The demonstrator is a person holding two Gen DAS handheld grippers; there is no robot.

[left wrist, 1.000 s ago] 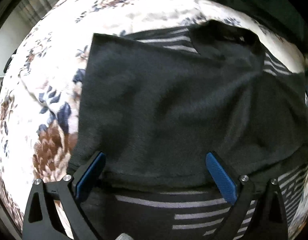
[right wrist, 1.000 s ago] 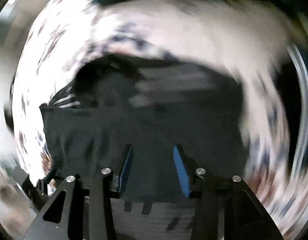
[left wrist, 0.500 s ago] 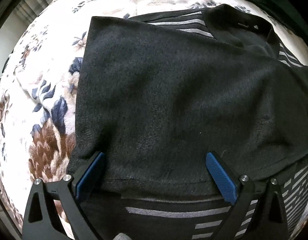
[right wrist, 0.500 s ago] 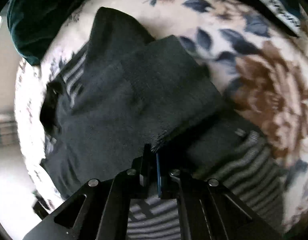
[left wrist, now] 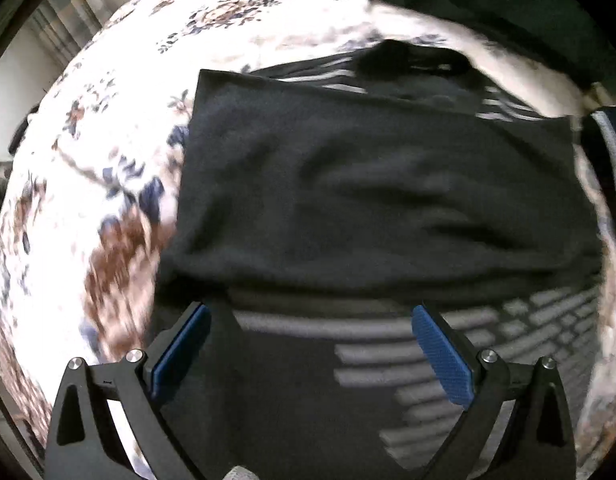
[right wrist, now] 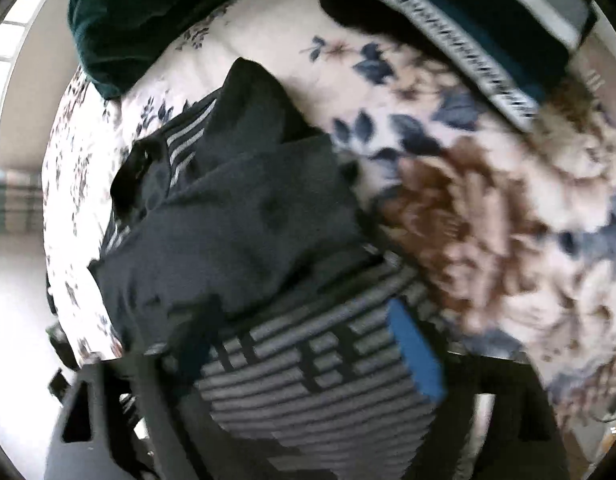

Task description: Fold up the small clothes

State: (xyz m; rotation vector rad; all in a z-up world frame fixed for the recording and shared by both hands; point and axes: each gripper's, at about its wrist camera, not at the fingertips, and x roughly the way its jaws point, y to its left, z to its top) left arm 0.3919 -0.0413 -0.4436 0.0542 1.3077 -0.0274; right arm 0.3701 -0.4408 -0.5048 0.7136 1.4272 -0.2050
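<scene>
A small black top [left wrist: 372, 200] with grey stripes lies on a floral bedspread [left wrist: 91, 184], its plain black side panels folded in over the middle. My left gripper [left wrist: 310, 320] is open, its blue pads [left wrist: 440, 352] spread wide above the striped lower part, with nothing between them. In the right wrist view the same top [right wrist: 243, 224] lies slantwise. My right gripper [right wrist: 299, 340] is open over its striped hem area [right wrist: 308, 380]; one blue pad [right wrist: 414, 356] shows clearly and the other finger is blurred.
A dark green velvet cushion [right wrist: 119, 20] lies at the bed's far side, also visible as a cushion [left wrist: 508, 8] in the left wrist view. A dark folded cloth with a patterned grey border [right wrist: 448, 40] lies beside the top. The bedspread [right wrist: 488, 220] extends to the right.
My right gripper, shut on the folded flap's edge half a second ago, now stands open. My left gripper has drawn back toward the hem, so more stripes show between its fingers.
</scene>
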